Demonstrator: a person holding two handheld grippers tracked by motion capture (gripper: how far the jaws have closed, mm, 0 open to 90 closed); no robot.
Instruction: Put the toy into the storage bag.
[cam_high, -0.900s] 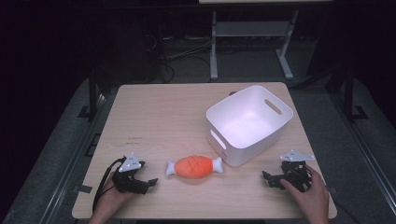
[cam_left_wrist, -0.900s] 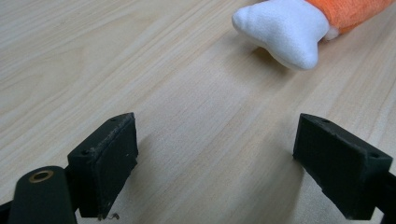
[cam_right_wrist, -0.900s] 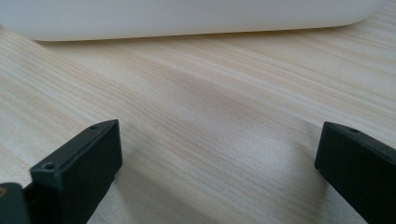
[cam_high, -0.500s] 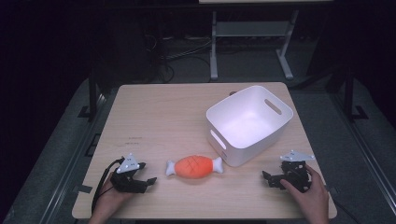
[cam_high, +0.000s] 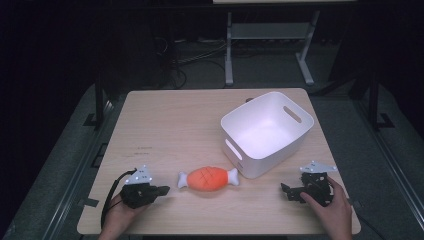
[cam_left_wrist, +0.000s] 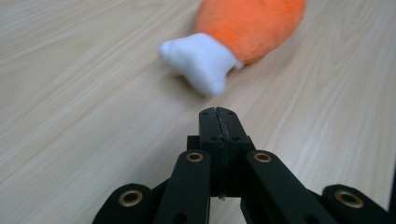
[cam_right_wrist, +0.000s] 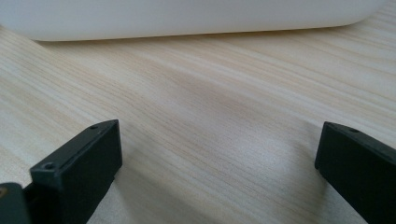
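The plush toy (cam_high: 208, 178) lies on the table (cam_high: 180, 125) near its front edge, with the white bin (cam_high: 267, 131) just beside it at 2 o'clock. Your left claw (cam_high: 162, 190) sits at the toy's 9 o'clock, jaws pressed together, tips near the toy's white end but not touching. Your right claw (cam_high: 286, 190), at the toy's 3 o'clock, has its jaws spread wide over bare wood.

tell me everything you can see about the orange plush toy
The orange plush toy looks like a soft meat-on-the-bone: a fuzzy orange oval body with stitched criss-cross lines on top and a white bone knob at each end. It lies flat and lengthwise near the front of the wooden table, between the two grippers and just left of the white tub. Nothing grips it; the left gripper, jaws shut, points at one white end.
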